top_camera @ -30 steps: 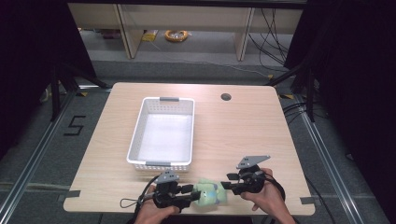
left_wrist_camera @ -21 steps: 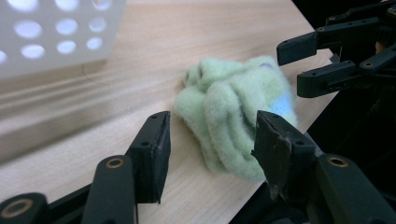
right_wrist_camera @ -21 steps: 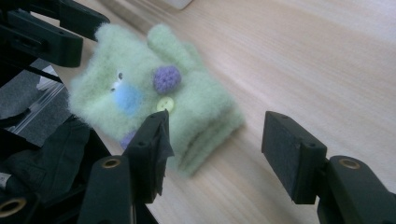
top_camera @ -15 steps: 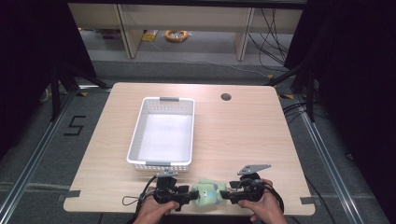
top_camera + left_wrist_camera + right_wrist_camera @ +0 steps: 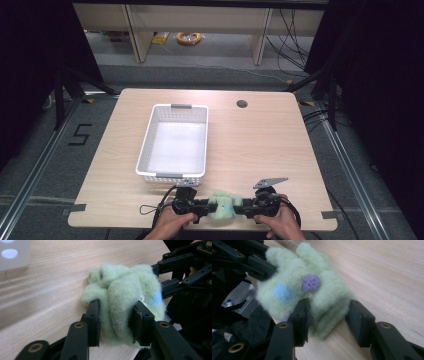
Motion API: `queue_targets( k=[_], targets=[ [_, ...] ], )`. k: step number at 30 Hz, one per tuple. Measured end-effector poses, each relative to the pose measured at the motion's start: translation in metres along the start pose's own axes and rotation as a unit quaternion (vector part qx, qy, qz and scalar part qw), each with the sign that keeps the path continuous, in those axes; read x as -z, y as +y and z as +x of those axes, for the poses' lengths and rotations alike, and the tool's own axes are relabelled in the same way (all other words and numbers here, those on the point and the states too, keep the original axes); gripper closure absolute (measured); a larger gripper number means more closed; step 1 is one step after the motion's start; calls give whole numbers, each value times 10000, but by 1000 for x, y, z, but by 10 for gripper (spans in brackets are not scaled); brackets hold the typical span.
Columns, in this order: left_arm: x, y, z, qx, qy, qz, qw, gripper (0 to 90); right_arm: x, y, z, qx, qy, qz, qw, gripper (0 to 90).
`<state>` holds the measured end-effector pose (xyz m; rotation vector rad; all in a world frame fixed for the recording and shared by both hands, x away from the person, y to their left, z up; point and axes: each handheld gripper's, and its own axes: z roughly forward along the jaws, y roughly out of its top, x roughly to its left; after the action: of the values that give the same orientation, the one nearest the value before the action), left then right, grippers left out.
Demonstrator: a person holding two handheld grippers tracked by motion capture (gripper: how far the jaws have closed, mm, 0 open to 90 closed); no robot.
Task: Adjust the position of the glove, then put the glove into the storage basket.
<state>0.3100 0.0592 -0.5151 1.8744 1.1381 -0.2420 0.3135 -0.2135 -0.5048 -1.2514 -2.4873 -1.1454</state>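
Green fleece: we see a crumpled, fuzzy pale-green fleece piece [image 5: 222, 205] lying on the surface [image 5: 260, 145] at the middle of its near edge, between our two grippers.
Look: it is soft and bunched into thick folds; in the right gripper view it carries a round purple patch [image 5: 311, 283] and a pale blue patch [image 5: 282, 293].
Left gripper: our left gripper [image 5: 116, 322] has its jaws pressed into one fold from both sides, so it is grasping the fleece; they have just been closing, with the fold between them.
Right gripper: our right gripper [image 5: 329, 317] straddles the opposite end; its jaws have just been closing too. The left jaw touches the fleece, while a gap shows beside the right jaw, so we read it as not yet clenched.
Change: compared with a second ago, both hands have sunk lower onto the fleece at the near edge.
Meaning: we judge that a two-sided pick-up is beginning, with one side secured and the other about to bite.
Basket: a white basket [image 5: 150, 145] stands near, towards the left side of the surface, just beyond the left gripper; we take it as the likely destination.
Risk: the loose folds may slip if our right gripper catches only the fuzz.
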Motion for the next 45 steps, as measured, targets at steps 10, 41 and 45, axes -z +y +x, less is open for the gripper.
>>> queue_targets(
  k=[10,41,45],
  targets=[
    [1,-6,-2,-30,-71,-139,9999,728,0,0,1,296,115,-94,9995,732],
    [47,15,-15,-652,-155,-626,9958,744,27,33,34,926,99,-461,9946,745],
    [55,20,-12,-657,-155,-697,9953,743,28,43,40,913,69,-496,9946,745]
  ],
)
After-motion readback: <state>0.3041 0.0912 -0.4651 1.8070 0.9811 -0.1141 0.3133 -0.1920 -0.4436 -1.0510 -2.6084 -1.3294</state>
